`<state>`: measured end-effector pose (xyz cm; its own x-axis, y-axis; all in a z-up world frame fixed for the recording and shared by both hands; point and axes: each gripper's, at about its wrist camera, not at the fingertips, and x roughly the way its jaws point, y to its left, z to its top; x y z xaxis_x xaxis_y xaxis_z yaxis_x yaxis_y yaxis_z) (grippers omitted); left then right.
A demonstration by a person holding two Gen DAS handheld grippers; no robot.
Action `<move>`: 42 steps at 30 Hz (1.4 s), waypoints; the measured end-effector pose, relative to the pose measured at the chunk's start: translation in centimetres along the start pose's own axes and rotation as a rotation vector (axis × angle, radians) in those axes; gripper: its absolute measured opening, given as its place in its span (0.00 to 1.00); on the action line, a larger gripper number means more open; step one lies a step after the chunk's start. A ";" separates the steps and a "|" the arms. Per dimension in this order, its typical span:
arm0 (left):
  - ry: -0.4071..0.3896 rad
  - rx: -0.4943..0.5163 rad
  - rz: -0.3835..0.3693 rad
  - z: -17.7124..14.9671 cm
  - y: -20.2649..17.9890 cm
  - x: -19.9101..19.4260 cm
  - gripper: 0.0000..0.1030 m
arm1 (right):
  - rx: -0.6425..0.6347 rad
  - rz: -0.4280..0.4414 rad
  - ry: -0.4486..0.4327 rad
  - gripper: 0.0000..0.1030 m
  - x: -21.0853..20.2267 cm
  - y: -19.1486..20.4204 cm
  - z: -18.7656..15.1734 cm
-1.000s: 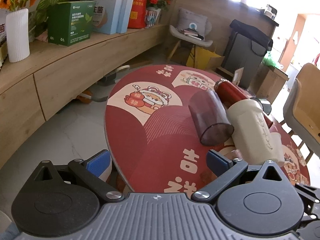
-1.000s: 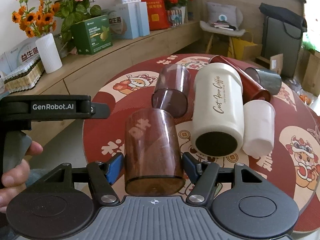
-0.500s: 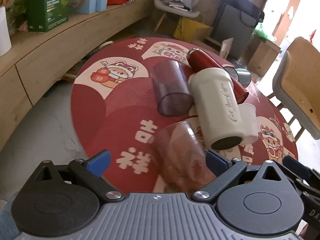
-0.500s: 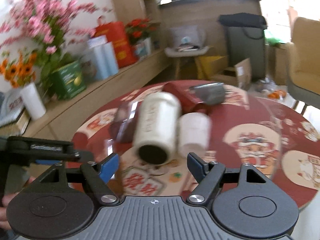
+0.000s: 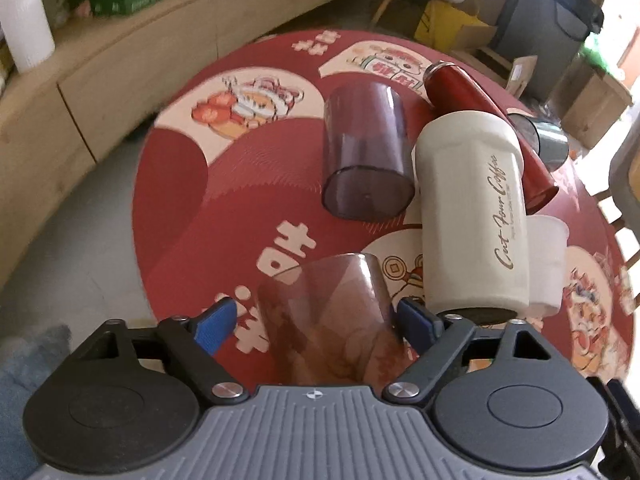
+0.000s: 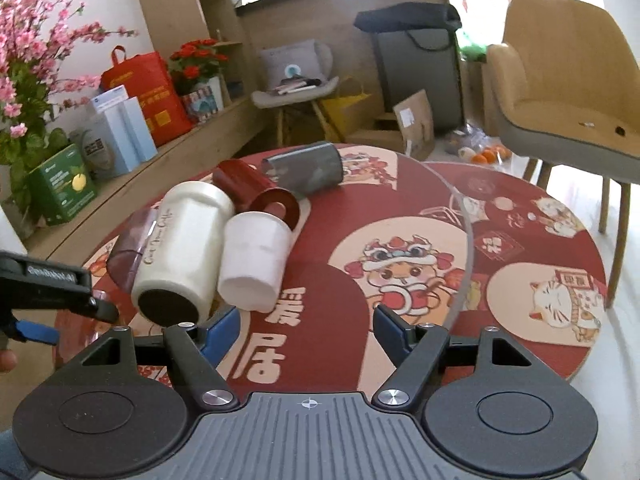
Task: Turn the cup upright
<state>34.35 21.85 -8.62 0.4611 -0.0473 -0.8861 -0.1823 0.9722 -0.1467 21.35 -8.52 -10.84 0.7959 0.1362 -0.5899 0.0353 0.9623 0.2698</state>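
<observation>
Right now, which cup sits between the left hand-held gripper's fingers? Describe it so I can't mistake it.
On the round red table, at the near edge, it stands between the left hand-held gripper fingers: the brown see-through cup. Unlike the purple tumbler and cream coffee mug lying beyond, it is clear amber.

Desk (image 5: 240, 184): red, with cream cartoon panels and cream characters. Nearest cup (image 5: 328, 320): clear brown tint. Lying tumbler (image 5: 366, 148): translucent purple. Large mug (image 5: 476, 216): cream, gold script, black base. Small cup (image 6: 256, 260): white. Flask (image 5: 480, 100): glossy red. Far cup (image 6: 308, 172): grey. Pads (image 5: 212, 322) of both tongs: blue.
</observation>
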 end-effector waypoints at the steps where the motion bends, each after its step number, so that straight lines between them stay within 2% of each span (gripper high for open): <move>1: 0.005 -0.011 -0.021 0.1 0.3 0.0 0.75 | 0.007 0.005 -0.003 0.69 -0.1 -0.2 0.0; 3: 0.002 -0.005 -0.024 0.1 0.1 -0.3 0.75 | 0.014 0.010 -0.006 0.69 -0.3 -0.3 0.1; 8: -0.074 0.061 -0.045 -1.2 0.0 -1.4 0.74 | 0.031 0.032 0.008 0.69 -0.2 -0.2 0.1; 16: -0.308 0.180 -0.056 -3.3 -1.2 -4.3 0.71 | 0.031 0.030 0.007 0.69 -0.3 0.1 0.2; 21: -0.406 0.318 0.004 -6.1 -3.4 -4.3 0.70 | 0.033 0.041 0.005 0.69 -0.3 0.1 0.2; 23: -0.414 0.350 0.014 -6.6 -4.1 -4.4 0.69 | 0.034 0.043 0.003 0.69 -0.2 0.1 0.3; 35: -0.325 0.266 -0.052 -4.4 -3.0 -3.6 0.68 | 0.051 0.057 -0.012 0.69 -0.8 -0.5 0.4; 38: -0.316 0.271 -0.059 -4.1 -3.0 -3.6 0.71 | 0.048 0.062 -0.015 0.69 -0.9 -0.3 0.4; 42: -0.347 0.286 -0.042 -4.4 -3.3 -4.4 0.78 | 0.041 0.059 -0.013 0.69 -0.9 -0.1 0.4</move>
<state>29.11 17.87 -6.14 0.7359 -0.0557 -0.6748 0.0675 0.9977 -0.0087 20.89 -8.86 -10.05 0.8051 0.1892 -0.5621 0.0125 0.9421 0.3351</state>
